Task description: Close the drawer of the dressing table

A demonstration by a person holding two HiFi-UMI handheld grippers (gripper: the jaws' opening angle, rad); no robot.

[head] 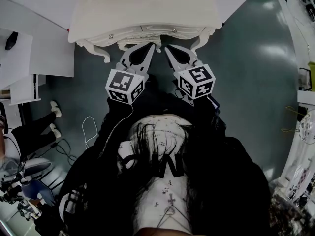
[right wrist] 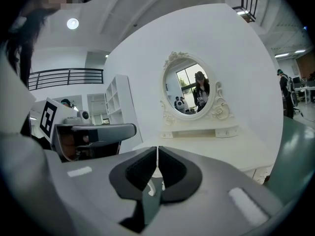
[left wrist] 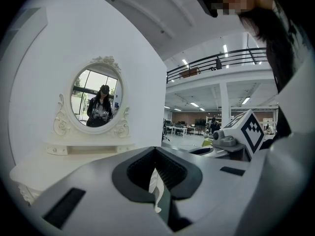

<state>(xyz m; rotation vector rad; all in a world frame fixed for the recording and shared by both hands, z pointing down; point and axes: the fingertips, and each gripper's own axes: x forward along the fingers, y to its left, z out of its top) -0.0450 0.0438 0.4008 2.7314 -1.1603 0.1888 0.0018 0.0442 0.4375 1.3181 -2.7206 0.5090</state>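
I'm standing square in front of the white dressing table (head: 142, 6) with both claws up at its front edge. My left gripper (head: 148, 46) has its jaws pressed together and holds nothing. In the left gripper view the dark pads meet at the tip, and only a sliver of white table shows through the slot below them. My right gripper (head: 168, 48) is the same, with its jaws together and empty. The two claws angle in towards each other, close together at the middle of the table front.

The drawer (head: 143, 32) is in the carved front rail, with a small knob (head: 111, 36) out towards the left leg and another on the right. From the head view I see no open box, no dark gap, and nothing jutting past the curve of the front. The drawer looks to me pushed home, or very nearly so. I can't tell from up here whether a thin crack remains, or whether my tips are actually touching the scalloped lower edge or sitting just short of it.

Both gripper views look over the tabletop to the oval mirror (left wrist: 97, 99), so they don't show the drawer face.

I judge the push as good as done. What may be left is a last nudge if there is any slack, then drawing both claws away.
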